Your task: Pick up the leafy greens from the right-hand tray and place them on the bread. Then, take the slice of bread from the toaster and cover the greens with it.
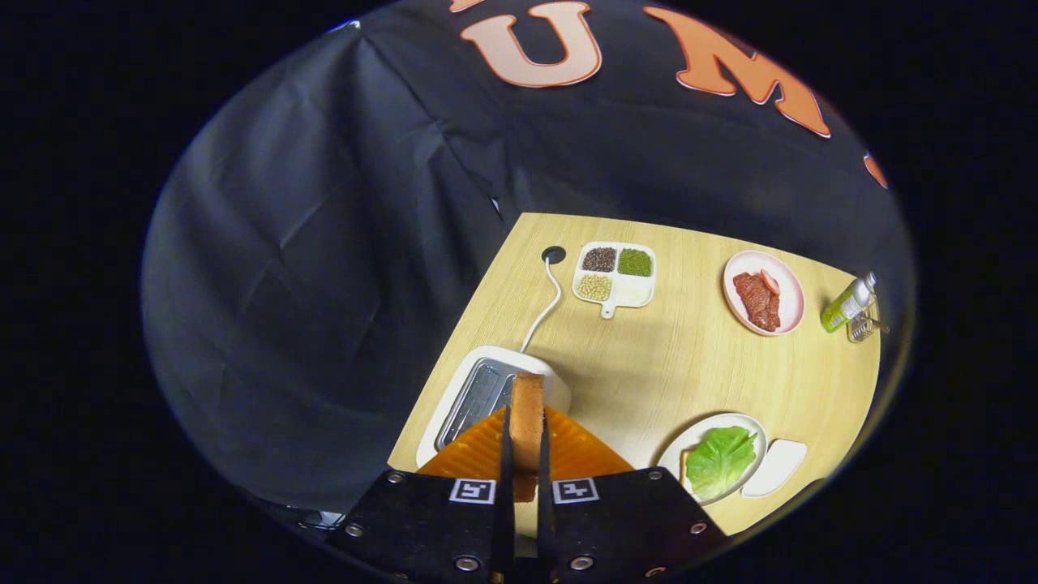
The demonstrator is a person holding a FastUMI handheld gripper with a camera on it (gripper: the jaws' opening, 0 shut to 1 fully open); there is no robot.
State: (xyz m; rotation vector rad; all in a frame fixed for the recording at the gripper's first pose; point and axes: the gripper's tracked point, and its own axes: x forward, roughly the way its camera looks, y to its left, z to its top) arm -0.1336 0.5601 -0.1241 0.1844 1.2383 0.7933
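Your gripper (525,454) is raised well above the wooden table (689,365) and tilted so it looks steeply down on it. Its two orange fingers (478,454) are drawn close together and clamped on the slice of bread (527,422), one against each flat face, so the slice stands upright on its edge between them.

Take the toaster (486,393) as your mark. The held slice sits directly above it, clear of its open slots. The toaster's white cable (547,304) runs away from it to a round hole in the table. Off to the toaster's right lies a white plate (693,442) with the leafy greens (720,458) spread on it; a corner of bread shows under the leaf. A small white tray (777,468) lies just beside that plate, on the side away from the toaster. Beyond the toaster sits a divided dish of beans (614,276), and further right a pink plate of meat (762,292) and a green bottle (847,304).
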